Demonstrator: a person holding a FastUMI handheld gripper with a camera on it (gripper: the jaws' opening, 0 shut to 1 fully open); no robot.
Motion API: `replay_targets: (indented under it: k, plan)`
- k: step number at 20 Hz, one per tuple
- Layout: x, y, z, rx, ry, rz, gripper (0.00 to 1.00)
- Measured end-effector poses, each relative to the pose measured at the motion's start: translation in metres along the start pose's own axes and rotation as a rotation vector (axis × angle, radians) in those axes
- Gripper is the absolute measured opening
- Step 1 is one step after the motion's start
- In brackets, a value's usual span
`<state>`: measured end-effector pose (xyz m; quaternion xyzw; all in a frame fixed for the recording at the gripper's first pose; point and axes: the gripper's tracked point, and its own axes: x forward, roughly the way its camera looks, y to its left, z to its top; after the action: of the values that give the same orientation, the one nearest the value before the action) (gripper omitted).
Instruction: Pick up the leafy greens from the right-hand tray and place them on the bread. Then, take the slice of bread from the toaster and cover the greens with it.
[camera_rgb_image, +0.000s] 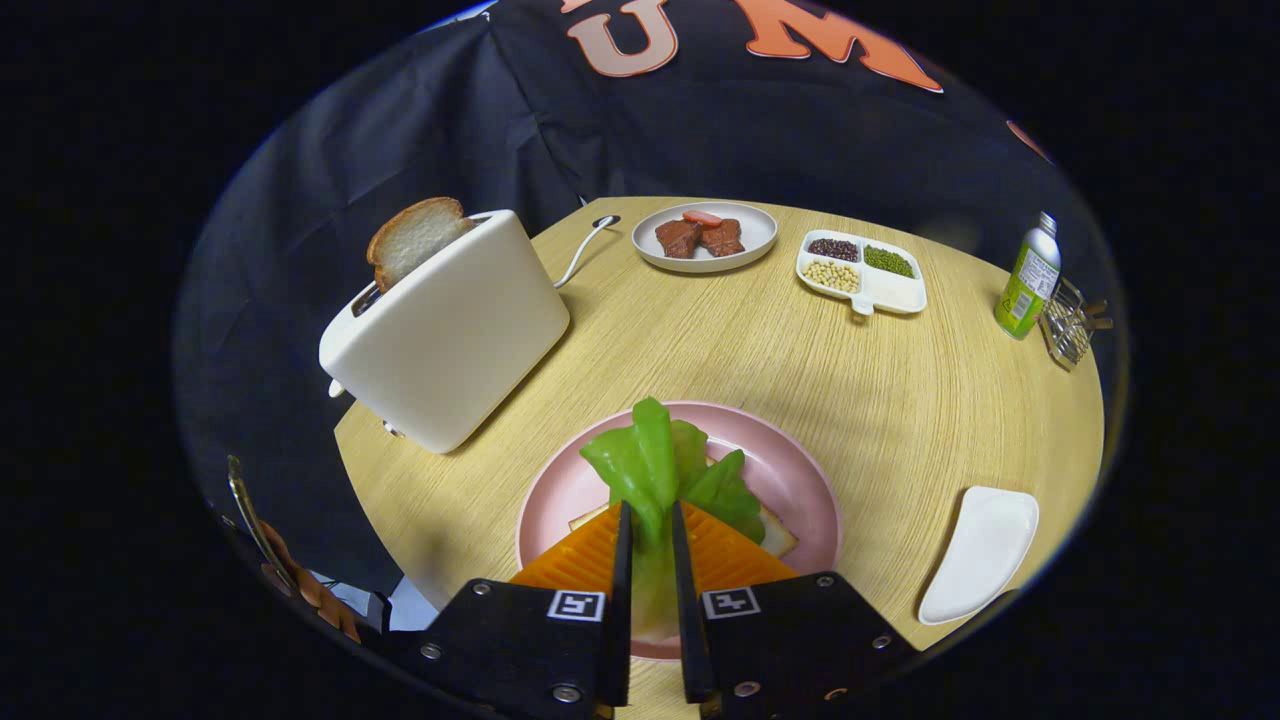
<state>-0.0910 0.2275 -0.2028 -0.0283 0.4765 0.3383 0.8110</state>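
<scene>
Leafy greens (665, 470) sit pinched between the fingers of the claw (650, 540), which are drawn in to a narrow gap with the stem end clamped between them; leaf tops fan out just ahead of the fingertips. Claw hangs over the pink plate (800, 470), and the greens overlie the bread slice (775, 535) on that plate, a pale corner of which shows to the right of the fingers. Cannot tell whether the leaves already rest on the bread or are just above it. Judgement: first step is in its closing phase, greens brought to the bread but not yet released. Next move calls for opening the fingers so the leaves settle flat on the slice, then backing off without dragging them. Out to the right of the plate, near the desk (700, 340) edge, lies the white tray (980, 550), now bare. To the left, beyond the plate, stands the white toaster (450, 345) with the second bread slice (412, 238) standing up out of its slot; reaching it will need a lift and a swing leftward, with a grip on the exposed upper crust. Farther back: a plate of meat pieces (705, 236), a divided dish of beans (862, 270), a green bottle (1028, 278).
</scene>
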Motion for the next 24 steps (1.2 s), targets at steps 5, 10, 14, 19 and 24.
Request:
replay_targets:
  k: [5, 10, 14, 19, 24]
  plan:
    - [-0.005, 0.003, 0.01, -0.029, -0.008, -0.026, 0.42]
    - [-0.009, 0.012, 0.029, -0.034, -0.027, -0.028, 0.58]
    - [-0.016, 0.027, 0.06, -0.044, -0.067, -0.012, 0.77]
    - [-0.025, 0.055, 0.099, -0.026, -0.103, 0.039, 0.9]
    - [-0.031, 0.082, 0.136, -0.005, -0.131, 0.095, 0.94]
